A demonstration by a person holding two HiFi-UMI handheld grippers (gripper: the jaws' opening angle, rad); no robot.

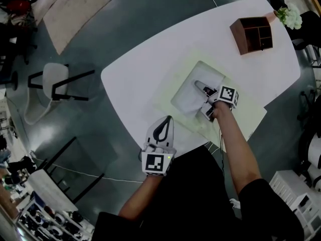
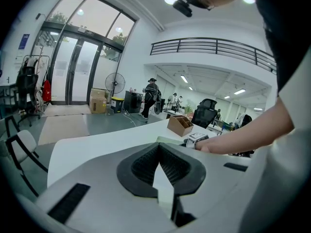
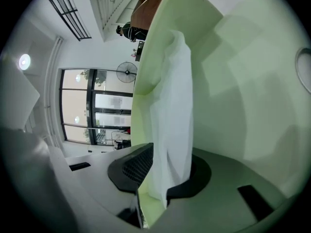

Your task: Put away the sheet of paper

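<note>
A white sheet of paper (image 1: 190, 97) lies rumpled on a pale green folder-like mat (image 1: 243, 119) in the middle of the white table (image 1: 145, 69). My right gripper (image 1: 199, 86) reaches onto the sheet from the near side. In the right gripper view the paper (image 3: 172, 115) stands up between the jaws of the right gripper (image 3: 163, 171); a thin gap shows beside one pad, so the jaws are slightly open. The green mat (image 3: 238, 81) fills the background there. My left gripper (image 1: 169, 119) hovers at the table's near edge, shut and empty, its left gripper tips (image 2: 158, 147) meeting.
A brown wooden organizer (image 1: 252, 34) with compartments stands at the table's far right, seen also as the brown organizer (image 2: 180, 125) beyond my right hand. White flowers (image 1: 290, 16) sit past it. A white chair (image 1: 55, 82) stands on the floor to the left, a white cabinet (image 1: 296, 200) at the lower right.
</note>
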